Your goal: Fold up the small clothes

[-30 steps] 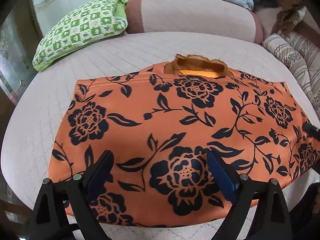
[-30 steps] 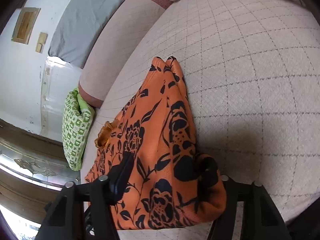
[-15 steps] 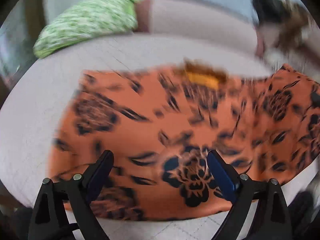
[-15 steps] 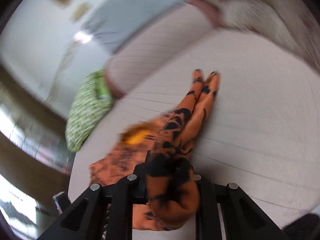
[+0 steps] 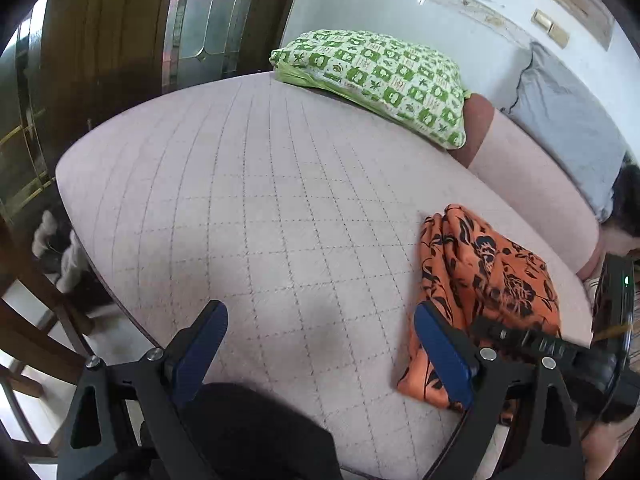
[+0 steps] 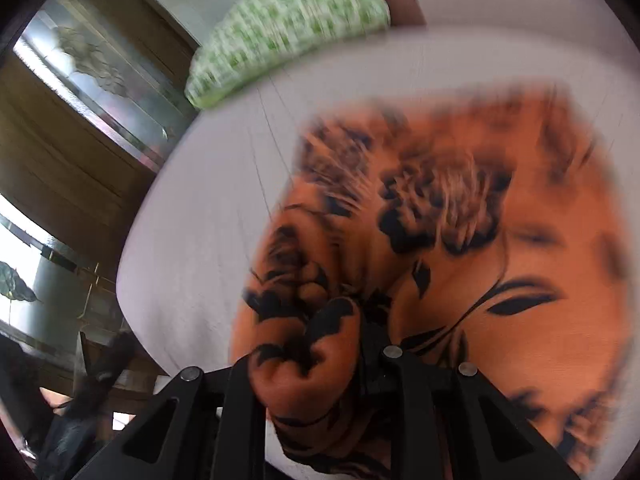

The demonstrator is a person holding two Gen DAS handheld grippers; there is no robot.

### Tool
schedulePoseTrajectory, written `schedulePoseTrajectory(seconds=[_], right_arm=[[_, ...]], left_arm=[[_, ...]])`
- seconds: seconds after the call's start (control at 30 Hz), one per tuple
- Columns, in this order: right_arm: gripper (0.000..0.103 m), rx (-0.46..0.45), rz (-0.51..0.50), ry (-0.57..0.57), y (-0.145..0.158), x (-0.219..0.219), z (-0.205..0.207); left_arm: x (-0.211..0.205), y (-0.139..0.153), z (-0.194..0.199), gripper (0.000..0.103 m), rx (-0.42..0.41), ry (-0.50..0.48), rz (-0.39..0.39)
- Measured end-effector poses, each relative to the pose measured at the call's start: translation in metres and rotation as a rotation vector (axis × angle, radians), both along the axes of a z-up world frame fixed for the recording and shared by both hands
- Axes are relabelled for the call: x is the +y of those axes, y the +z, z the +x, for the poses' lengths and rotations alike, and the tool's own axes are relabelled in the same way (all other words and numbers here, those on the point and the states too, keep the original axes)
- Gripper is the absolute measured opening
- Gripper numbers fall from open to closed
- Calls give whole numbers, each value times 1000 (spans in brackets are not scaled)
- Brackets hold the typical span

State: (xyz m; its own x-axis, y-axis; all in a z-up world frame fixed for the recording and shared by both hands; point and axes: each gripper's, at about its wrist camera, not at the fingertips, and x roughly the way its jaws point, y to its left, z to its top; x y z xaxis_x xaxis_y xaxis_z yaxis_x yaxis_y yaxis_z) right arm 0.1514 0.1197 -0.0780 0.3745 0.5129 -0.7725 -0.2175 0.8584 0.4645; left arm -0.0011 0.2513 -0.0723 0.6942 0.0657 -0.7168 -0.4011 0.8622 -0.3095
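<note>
An orange garment with black flowers [image 5: 484, 276] lies bunched at the right of the pale quilted bed [image 5: 260, 208]. My left gripper [image 5: 320, 340] is open and empty, over bare bed to the left of the garment. My right gripper [image 6: 316, 344] is shut on a wad of the orange garment [image 6: 460, 240], which spreads out beyond it; this view is blurred by motion. The right gripper's body shows at the right edge of the left wrist view [image 5: 560, 344], against the garment.
A green and white checked pillow [image 5: 376, 80] lies at the bed's far side, with a pink bolster [image 5: 532, 176] and a grey pillow [image 5: 568, 120] to its right. A wooden door with glass panels [image 5: 120, 40] stands past the bed's left edge.
The right gripper shut on the garment's edge and pulled it up into a bunch. The left gripper swung left, off the spread garment, and now faces bare bed.
</note>
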Motion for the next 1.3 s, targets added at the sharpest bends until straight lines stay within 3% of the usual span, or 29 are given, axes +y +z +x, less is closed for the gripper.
schedulePoseTrajectory(seconds=[0.17, 0.3, 0.33, 0.43, 0.53, 0.6, 0.73, 0.9, 0.93, 0.97, 1.0, 1.03, 1.1, 1.13, 1.3], right_arm=[[22, -48, -13, 10, 42, 7, -3], [22, -76, -8, -13, 46, 11, -9], [27, -78, 1, -9, 39, 7, -11], [60, 20, 51, 52, 4, 5, -15], [77, -26, 124, 89, 16, 0, -27], [77, -42, 178, 81, 28, -18, -31], [78, -104, 266, -49, 47, -83, -48], [80, -93, 294, -130, 41, -135, -68], [80, -84, 307, -144, 38, -142, -71], [80, -78, 319, -156, 34, -147, -73], [80, -73, 327, -161, 30, -150, -75], [80, -65, 331, -161, 26, -154, -77], [80, -35, 340, -151, 16, -154, -74], [80, -24, 344, -142, 12, -149, -69], [80, 4, 372, -121, -3, -150, -62]], left_arm=[[-3, 0, -5, 95, -20, -28, -5], [-7, 1, -7, 95, -29, -52, 5], [-6, 0, -8, 95, -19, -52, -1], [-3, 1, -5, 95, -15, -50, -28], [-7, 4, -4, 95, -15, -75, -35], [-12, 8, -2, 95, -21, -107, -42], [-34, 16, 6, 95, -44, -190, -106], [-68, 13, 34, 94, -26, -291, -163], [-71, 9, 38, 91, -9, -294, -176], [-73, 1, 43, 73, 12, -305, -214], [-73, -10, 50, 36, 52, -314, -243], [-69, -25, 56, 20, 108, -294, -277], [-49, -58, 57, 16, 158, -215, -440], [-40, -65, 53, 16, 134, -197, -520], [-53, -39, 51, 21, 137, -224, -412]])
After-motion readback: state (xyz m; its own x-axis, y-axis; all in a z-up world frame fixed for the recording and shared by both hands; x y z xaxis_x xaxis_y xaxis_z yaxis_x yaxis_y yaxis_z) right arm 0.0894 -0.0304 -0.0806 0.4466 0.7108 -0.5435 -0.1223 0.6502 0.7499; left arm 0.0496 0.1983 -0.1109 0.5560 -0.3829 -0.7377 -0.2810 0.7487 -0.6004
